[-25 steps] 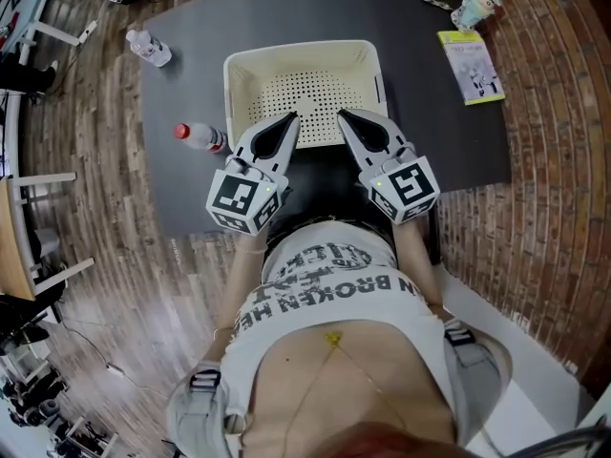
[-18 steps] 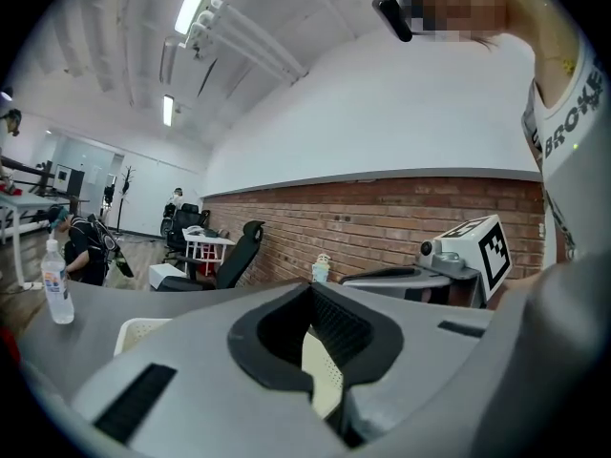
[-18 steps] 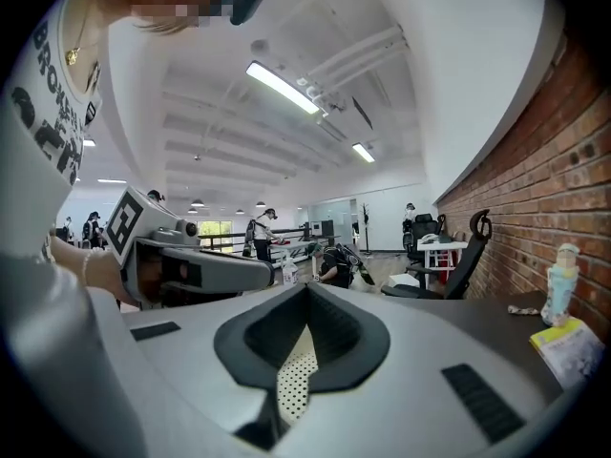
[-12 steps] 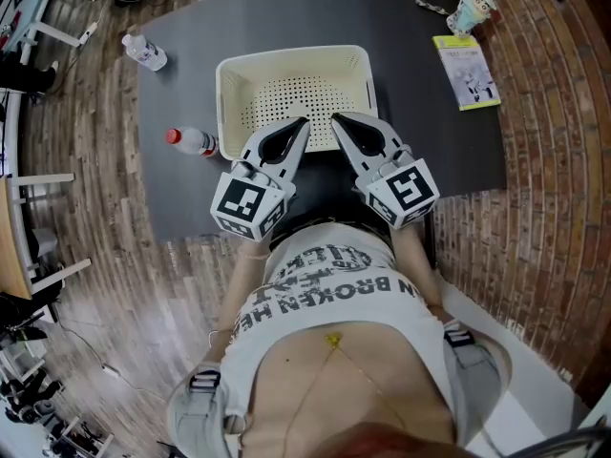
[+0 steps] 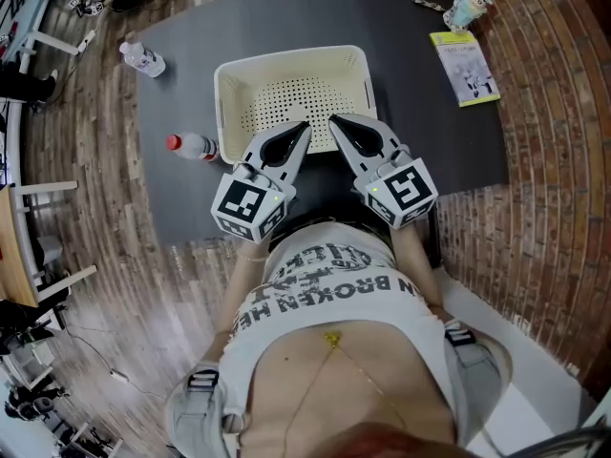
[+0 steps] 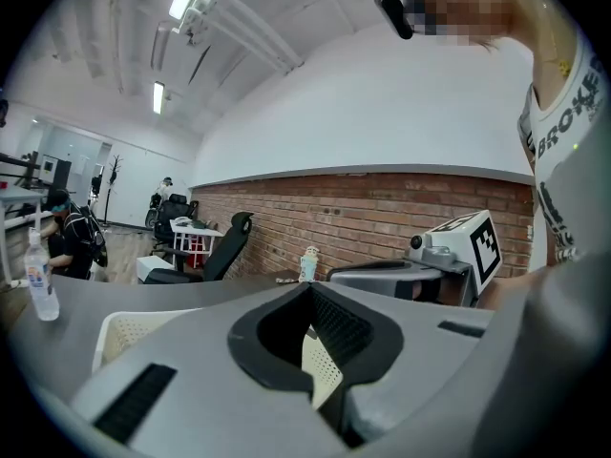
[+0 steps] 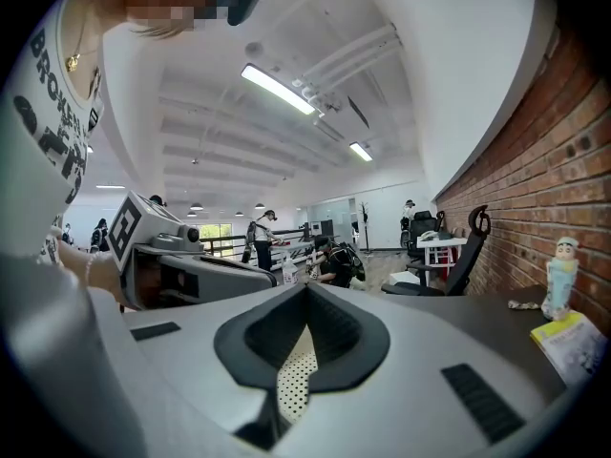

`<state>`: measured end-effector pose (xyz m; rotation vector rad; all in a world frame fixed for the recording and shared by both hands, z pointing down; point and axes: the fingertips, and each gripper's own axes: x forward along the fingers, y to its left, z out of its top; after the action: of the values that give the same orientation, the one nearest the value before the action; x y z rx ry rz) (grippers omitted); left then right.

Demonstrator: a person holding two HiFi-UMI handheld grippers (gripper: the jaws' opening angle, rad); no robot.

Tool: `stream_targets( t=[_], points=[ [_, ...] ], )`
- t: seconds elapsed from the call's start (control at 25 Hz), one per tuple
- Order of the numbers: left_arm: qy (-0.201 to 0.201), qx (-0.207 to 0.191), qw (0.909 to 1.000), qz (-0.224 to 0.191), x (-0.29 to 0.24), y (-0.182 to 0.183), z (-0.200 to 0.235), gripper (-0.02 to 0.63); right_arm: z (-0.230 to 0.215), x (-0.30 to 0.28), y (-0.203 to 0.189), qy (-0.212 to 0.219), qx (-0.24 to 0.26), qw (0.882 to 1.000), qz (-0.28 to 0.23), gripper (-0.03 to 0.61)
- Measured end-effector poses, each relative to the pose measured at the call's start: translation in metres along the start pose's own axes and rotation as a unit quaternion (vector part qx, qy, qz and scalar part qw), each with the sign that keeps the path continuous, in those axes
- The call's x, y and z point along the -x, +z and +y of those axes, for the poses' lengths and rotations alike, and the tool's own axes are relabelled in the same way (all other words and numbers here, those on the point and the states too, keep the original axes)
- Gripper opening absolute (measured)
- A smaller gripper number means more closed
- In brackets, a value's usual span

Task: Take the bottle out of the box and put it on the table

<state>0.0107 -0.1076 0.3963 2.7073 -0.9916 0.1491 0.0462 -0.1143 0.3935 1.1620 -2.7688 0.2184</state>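
Observation:
The cream perforated box (image 5: 234, 74) stands on the dark table (image 5: 410, 74), and no bottle shows inside it. A red-capped bottle (image 5: 191, 145) lies on the table left of the box. A clear bottle (image 5: 143, 58) (image 6: 40, 280) stands near the far left corner. My left gripper (image 5: 304, 127) (image 6: 310, 289) and right gripper (image 5: 334, 122) (image 7: 305, 289) hover side by side over the box's near rim. Both are shut and hold nothing. In each gripper view the box wall (image 6: 124, 327) (image 7: 296, 370) shows around or between the jaws.
A small figurine (image 5: 468, 8) (image 7: 561, 270) and a yellow-green booklet (image 5: 468, 67) lie at the table's far right. Office chairs and people (image 7: 334, 260) are in the background, and a brick wall (image 6: 382, 218) runs along the right side. The person's torso is close to the near table edge.
My left gripper has drifted a little to the right, closer to the right gripper. The right gripper has kept still. Both stay shut.

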Motion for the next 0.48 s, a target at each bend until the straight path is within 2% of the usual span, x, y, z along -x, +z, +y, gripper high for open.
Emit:
stream_targets(
  t=[0.48],
  points=[
    [-0.009,0.005,0.9999,0.005,0.0018,-0.0052,-0.0016,0.007,-0.0008,0.0011,-0.003,-0.007,0.003,1.0,0.008,0.008]
  ],
)
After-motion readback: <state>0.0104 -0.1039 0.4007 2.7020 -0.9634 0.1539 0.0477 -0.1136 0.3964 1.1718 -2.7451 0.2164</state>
